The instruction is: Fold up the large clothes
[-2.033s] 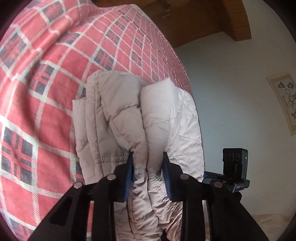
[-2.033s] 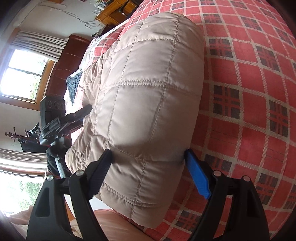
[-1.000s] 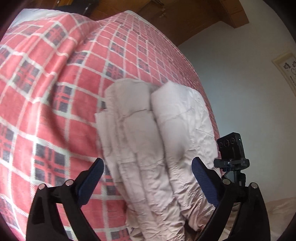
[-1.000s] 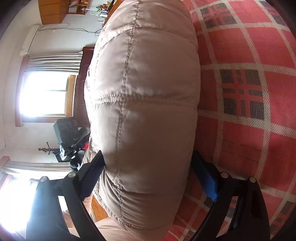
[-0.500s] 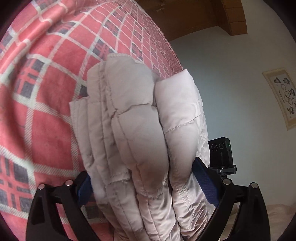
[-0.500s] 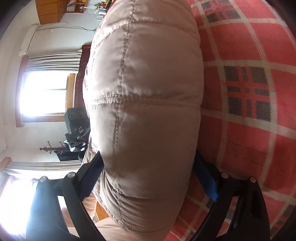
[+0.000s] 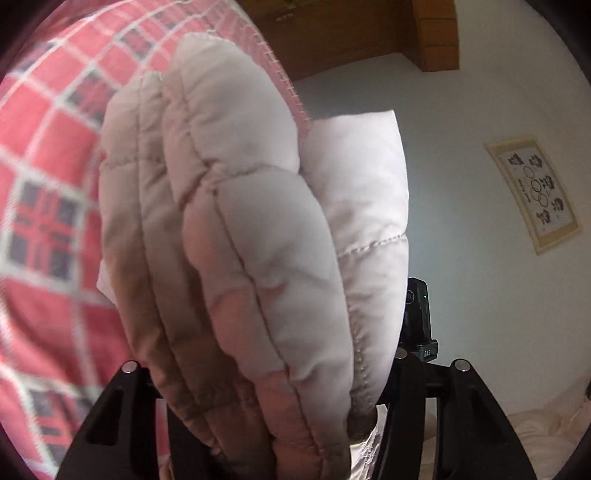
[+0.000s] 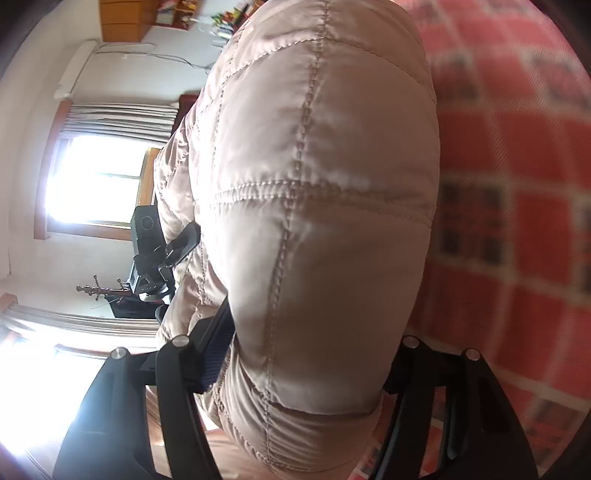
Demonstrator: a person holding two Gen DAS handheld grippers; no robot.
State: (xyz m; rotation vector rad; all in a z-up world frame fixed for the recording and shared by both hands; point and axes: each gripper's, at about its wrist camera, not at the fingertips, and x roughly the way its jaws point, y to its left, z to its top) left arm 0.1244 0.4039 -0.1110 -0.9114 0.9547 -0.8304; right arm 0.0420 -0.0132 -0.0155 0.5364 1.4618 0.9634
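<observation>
A folded beige quilted jacket (image 7: 258,258) fills the left wrist view as a thick stack of puffy layers. My left gripper (image 7: 266,369) is shut on its near end, and the fabric hides both fingertips. From the other side the jacket (image 8: 325,221) shows a smooth rounded fold, and my right gripper (image 8: 310,350) is shut on it too, its blue pad (image 8: 218,343) pressed into the side. Behind the bundle lies a red plaid bedspread (image 7: 48,221), blurred here (image 8: 517,184). Each view catches the other gripper's camera block (image 7: 417,317) (image 8: 147,236) beside the jacket.
A pale wall with a framed picture (image 7: 532,192) and a wooden cabinet (image 7: 351,33) lie beyond the bed. A bright window (image 8: 96,177) with curtains, and a dark stand (image 8: 99,290), are on the other side. Pale bedding (image 7: 535,432) sits low right.
The left gripper let go of a thin fold, opened wide and pushed around the whole stack. Both grippers have now narrowed onto the bundle. The bedspread behind it is blurred with motion.
</observation>
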